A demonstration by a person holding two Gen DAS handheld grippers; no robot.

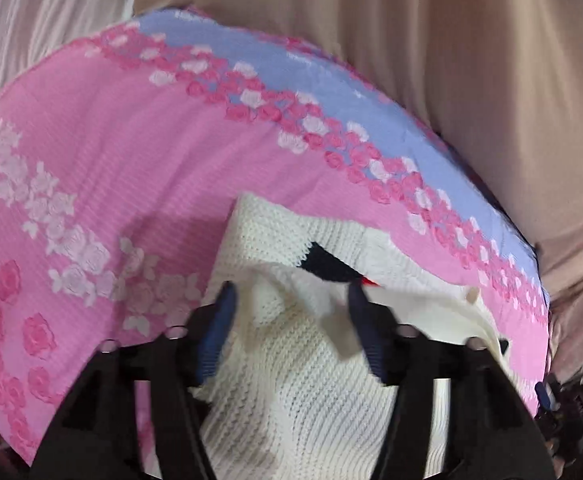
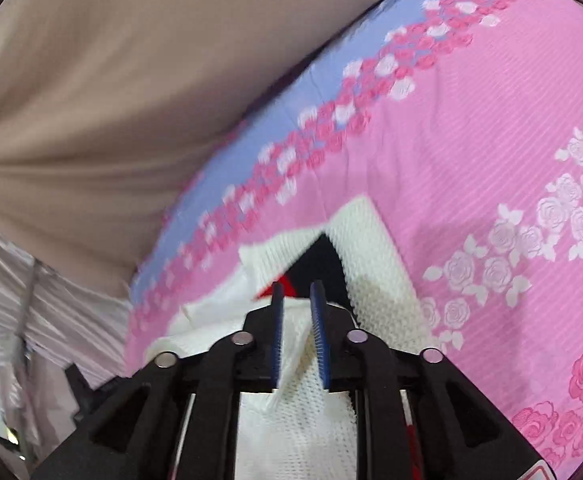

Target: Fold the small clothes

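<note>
One white sweater (image 1: 291, 360) on bedspread (image 1: 111, 168)

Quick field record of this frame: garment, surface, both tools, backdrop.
garment: white knit sweater with a black and red patch, partly bunched, lying on the sheet
surface: pink rose-print bed sheet with a lilac border band
left tool: left tool open, blue-padded fingers either side of a raised knit fold, not closed on it
right tool: right tool narrowed, with white knit between its fingers; firm grip unclear
backdrop: beige curtain fabric behind the bed
fold state: not yet a neat fold
</note>
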